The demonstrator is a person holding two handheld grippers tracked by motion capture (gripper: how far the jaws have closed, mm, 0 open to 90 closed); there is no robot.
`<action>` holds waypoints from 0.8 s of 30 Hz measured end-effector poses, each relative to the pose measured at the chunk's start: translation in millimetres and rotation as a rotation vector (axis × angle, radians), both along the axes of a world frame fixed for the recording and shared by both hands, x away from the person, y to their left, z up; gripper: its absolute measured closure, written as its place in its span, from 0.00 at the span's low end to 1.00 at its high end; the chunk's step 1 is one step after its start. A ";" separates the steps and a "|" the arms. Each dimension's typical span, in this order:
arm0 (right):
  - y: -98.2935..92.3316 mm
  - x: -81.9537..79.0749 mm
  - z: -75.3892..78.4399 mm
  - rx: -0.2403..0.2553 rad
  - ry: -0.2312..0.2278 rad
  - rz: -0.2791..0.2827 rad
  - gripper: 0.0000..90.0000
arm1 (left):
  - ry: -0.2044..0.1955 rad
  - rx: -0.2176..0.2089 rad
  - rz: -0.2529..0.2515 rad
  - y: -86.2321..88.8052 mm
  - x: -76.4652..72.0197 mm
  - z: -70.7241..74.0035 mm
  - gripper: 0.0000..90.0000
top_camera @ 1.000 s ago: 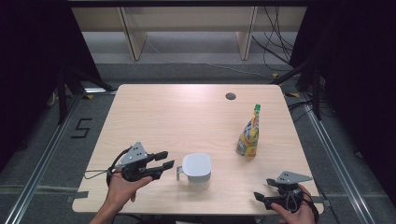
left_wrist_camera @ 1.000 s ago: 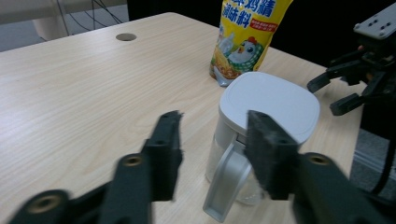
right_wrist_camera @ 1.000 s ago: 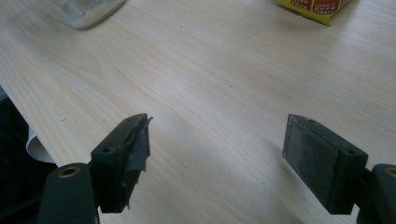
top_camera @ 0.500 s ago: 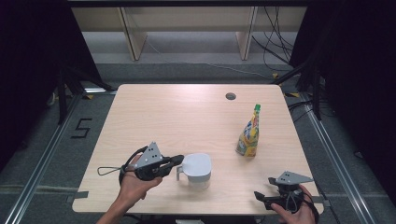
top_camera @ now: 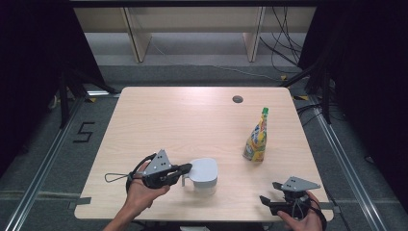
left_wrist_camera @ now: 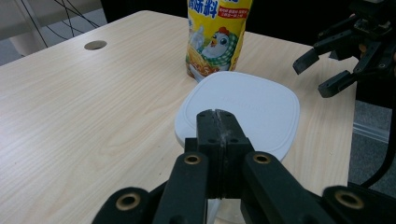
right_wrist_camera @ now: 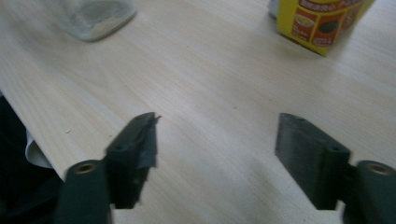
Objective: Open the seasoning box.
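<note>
Resting low in the high view, the left claw [top_camera: 186, 169] is clenched, its jaws pressed together with nothing visible between them, tips at the near edge of the white lidded container [top_camera: 204, 174], lower centre of the frame on the counter [top_camera: 183, 120]. At the lower right corner, the right claw [top_camera: 265, 201] has just been closing yet stands released, bare wood between its jaws. Right of centre stands the yellow pouch [top_camera: 256, 138], well apart from both.
</note>
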State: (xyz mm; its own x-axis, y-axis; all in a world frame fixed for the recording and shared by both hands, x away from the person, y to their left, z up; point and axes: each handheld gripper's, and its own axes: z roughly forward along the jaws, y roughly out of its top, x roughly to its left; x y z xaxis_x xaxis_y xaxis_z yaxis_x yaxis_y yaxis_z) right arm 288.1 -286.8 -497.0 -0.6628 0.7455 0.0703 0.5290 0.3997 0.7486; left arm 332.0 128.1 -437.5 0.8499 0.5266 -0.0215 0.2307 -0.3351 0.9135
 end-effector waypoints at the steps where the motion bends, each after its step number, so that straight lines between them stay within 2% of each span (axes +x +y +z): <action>1: 1.0 -0.6 0.1 -0.008 -0.019 0.017 0.42 | -0.004 0.000 0.003 -0.2 -0.3 -0.1 0.99; 3: 2.3 -0.6 0.6 -0.020 -0.020 0.033 0.43 | -0.005 -0.002 0.004 -0.3 -0.5 -0.3 0.99; 4: 5.5 -0.7 2.4 -0.034 -0.046 0.050 0.49 | -0.004 -0.007 0.007 0.0 -1.0 -1.0 0.99; 7: 12.1 -0.6 6.3 -0.030 -0.078 0.077 0.53 | 0.000 -0.023 0.007 0.3 -0.9 -2.1 0.99; 9: 17.5 -0.1 8.8 -0.035 -0.119 0.086 0.56 | -0.003 -0.028 0.007 0.8 -1.1 -3.0 0.99; 11: 20.4 -0.9 11.0 -0.033 -0.131 0.083 0.58 | 0.008 -0.038 0.013 0.7 -1.8 -3.5 0.99; 12: 25.7 0.6 14.2 -0.031 -0.171 0.104 0.62 | 0.003 -0.036 0.010 2.0 -1.3 -3.5 0.99; 13: 28.8 0.8 15.5 -0.033 -0.184 0.110 0.63 | 0.003 -0.036 0.010 2.0 -1.3 -3.5 0.99; 17: 37.3 1.2 19.0 -0.032 -0.203 0.134 0.69 | 0.013 -0.042 0.019 2.8 -2.9 -4.1 0.99; 18: 42.5 1.5 21.5 -0.019 -0.213 0.145 0.74 | 0.012 -0.042 0.019 2.8 -2.8 -4.1 0.99; 21: 51.4 3.0 25.7 -0.053 -0.248 0.162 0.81 | 0.002 -0.038 0.012 3.6 -1.7 -4.0 0.99; 23: 54.3 3.6 27.0 -0.052 -0.253 0.161 0.84 | 0.002 -0.038 0.012 3.5 -1.8 -4.0 0.99; 24: 61.0 5.5 29.1 -0.053 -0.259 0.183 0.87 | 0.001 -0.038 0.011 3.5 -1.7 -4.0 0.99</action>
